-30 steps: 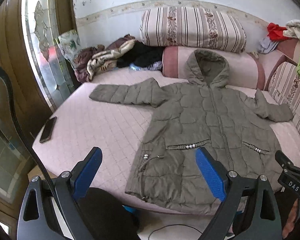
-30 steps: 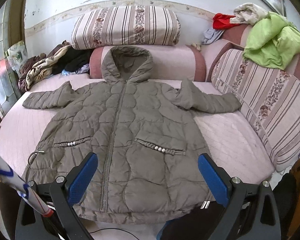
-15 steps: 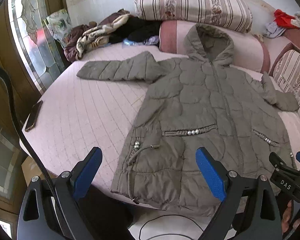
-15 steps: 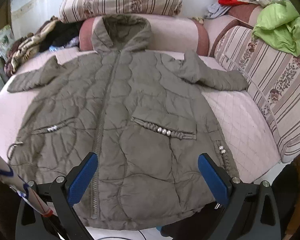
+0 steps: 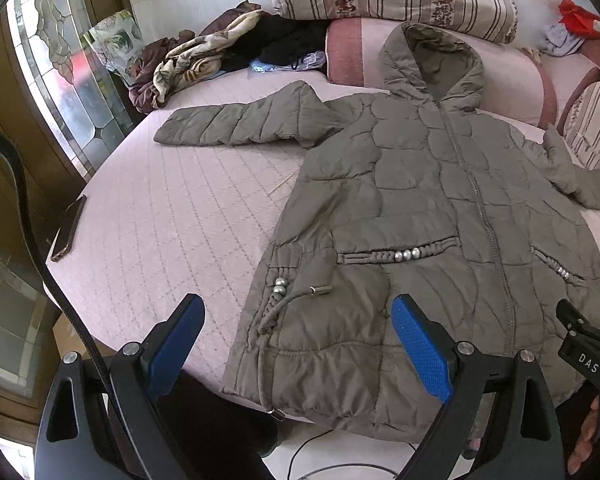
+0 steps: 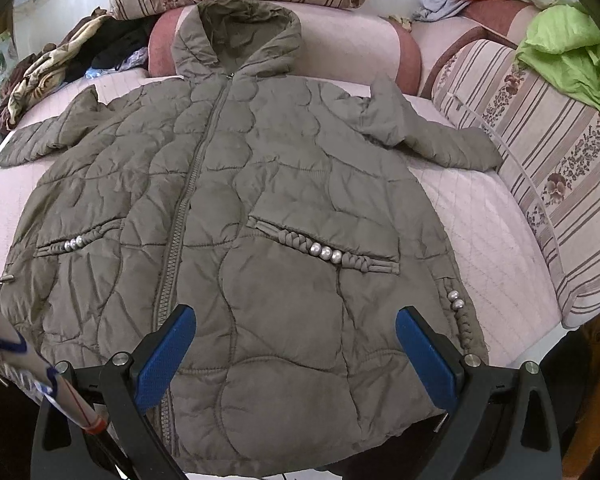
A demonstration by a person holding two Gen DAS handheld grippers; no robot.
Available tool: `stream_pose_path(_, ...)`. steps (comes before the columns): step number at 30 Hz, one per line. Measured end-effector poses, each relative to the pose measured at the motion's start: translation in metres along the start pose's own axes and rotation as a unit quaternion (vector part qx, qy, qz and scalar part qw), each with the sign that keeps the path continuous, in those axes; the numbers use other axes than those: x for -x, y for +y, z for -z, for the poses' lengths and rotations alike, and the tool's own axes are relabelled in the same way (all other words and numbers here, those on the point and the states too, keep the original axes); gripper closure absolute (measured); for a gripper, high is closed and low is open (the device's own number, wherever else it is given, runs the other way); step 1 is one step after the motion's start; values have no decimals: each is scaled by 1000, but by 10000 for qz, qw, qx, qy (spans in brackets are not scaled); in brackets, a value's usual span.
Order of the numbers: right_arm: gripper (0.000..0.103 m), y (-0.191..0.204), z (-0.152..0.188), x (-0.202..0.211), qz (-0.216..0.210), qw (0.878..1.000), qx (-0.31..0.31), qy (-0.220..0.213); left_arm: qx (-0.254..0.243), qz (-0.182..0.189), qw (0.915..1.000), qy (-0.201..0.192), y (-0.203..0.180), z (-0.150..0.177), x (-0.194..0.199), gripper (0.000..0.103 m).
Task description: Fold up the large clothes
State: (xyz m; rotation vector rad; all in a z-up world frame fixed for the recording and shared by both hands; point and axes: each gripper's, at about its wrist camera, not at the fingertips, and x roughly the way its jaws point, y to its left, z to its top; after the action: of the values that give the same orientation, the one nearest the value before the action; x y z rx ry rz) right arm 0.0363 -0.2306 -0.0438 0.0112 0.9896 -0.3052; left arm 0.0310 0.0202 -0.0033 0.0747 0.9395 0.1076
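An olive-green quilted hooded coat (image 5: 420, 208) lies flat, front up and zipped, on a pink quilted bed (image 5: 172, 216), sleeves spread to both sides. It also fills the right wrist view (image 6: 252, 216). My left gripper (image 5: 296, 344) is open and empty above the coat's lower left hem corner. My right gripper (image 6: 296, 352) is open and empty above the lower right part of the hem. The right gripper's body (image 5: 588, 352) shows at the right edge of the left wrist view.
A phone (image 5: 68, 228) lies at the bed's left edge. Crumpled clothes (image 5: 204, 56) pile up at the back left. Striped cushions (image 6: 548, 184) line the right side and back, with a green cloth (image 6: 572, 52) on top. A cable lies on the floor (image 5: 332, 464).
Both grippers have moved forward and down toward the coat's hem, so the coat looks larger and closer. Both stay open and empty. The coat has not moved.
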Motion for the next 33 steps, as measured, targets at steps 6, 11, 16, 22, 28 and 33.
stream_pose_path(6,1,4,-2,-2,4,10000,49,17,12,-12,10000,5,2,-1,-2,9)
stream_pose_path(11,1,8,-1,-1,25,9999,115,4,98,-31,9999,29,9,-2,-6,9)
stream_pose_path(16,1,10,0,0,53,9999,131,3,178,-99,9998,-19,18,0,-6,9)
stream_pose_path(22,1,13,2,1,69,9998,198,16,213,-146,9997,-22,23,4,-7,9)
stream_pose_path(28,1,19,3,1,56,9996,269,24,238,-133,9996,62,26,6,-13,9)
stream_pose_path(33,1,23,3,0,53,9996,288,26,294,-88,9995,83,31,6,-15,9)
